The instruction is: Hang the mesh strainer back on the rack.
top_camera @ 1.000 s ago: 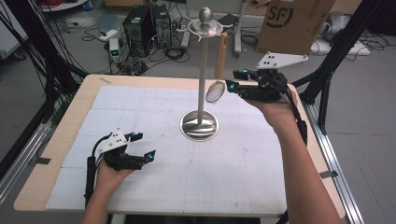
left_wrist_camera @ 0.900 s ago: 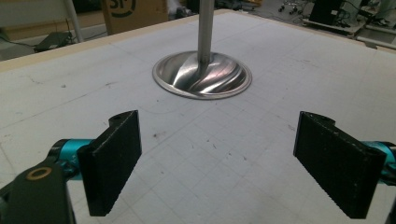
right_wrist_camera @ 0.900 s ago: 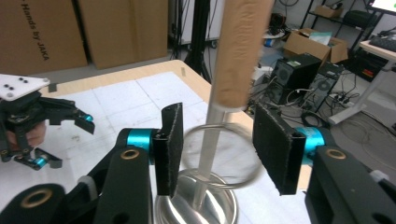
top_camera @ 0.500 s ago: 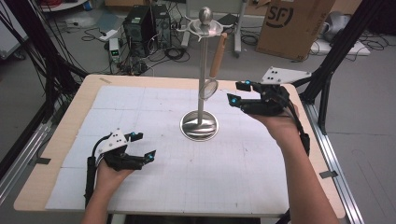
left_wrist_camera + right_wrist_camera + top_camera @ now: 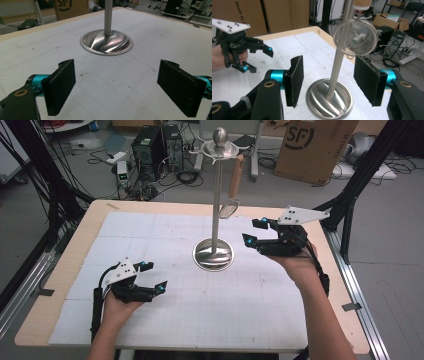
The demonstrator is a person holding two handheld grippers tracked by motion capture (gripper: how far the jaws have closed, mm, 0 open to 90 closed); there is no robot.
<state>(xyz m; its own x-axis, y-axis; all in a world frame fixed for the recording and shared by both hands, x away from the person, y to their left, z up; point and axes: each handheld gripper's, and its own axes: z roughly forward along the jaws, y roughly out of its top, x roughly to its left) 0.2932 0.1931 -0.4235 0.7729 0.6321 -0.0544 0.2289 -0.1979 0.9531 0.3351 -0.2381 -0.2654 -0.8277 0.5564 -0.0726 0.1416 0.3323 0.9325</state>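
At the worktop (image 5: 165,227), I hold my right gripper (image 5: 260,237) at about three o'clock of the steel stand (image 5: 214,254), its jaws spread wide and gripping nothing, aimed at the small mesh strainer (image 5: 355,37) that hangs by its wooden handle (image 5: 235,176) from the ring at the top of the stand's pole. In the right gripper view the strainer's round sieve sits above and between the two black pads (image 5: 295,80), just beside the pole and not touching either of them. My left gripper (image 5: 152,287) rests low at seven o'clock of the stand, well apart from it, jaws likewise wide and empty; its own view looks straight at the stand's dished base (image 5: 106,45). The step in hand, as I judge it, is taking or steadying the strainer. To do it well I would raise the right gripper until the pads bracket the wire neck or lower handle rather than the flimsy mesh, close gently, and lift upward off the hook before drawing away, so the tall stand does not tip.
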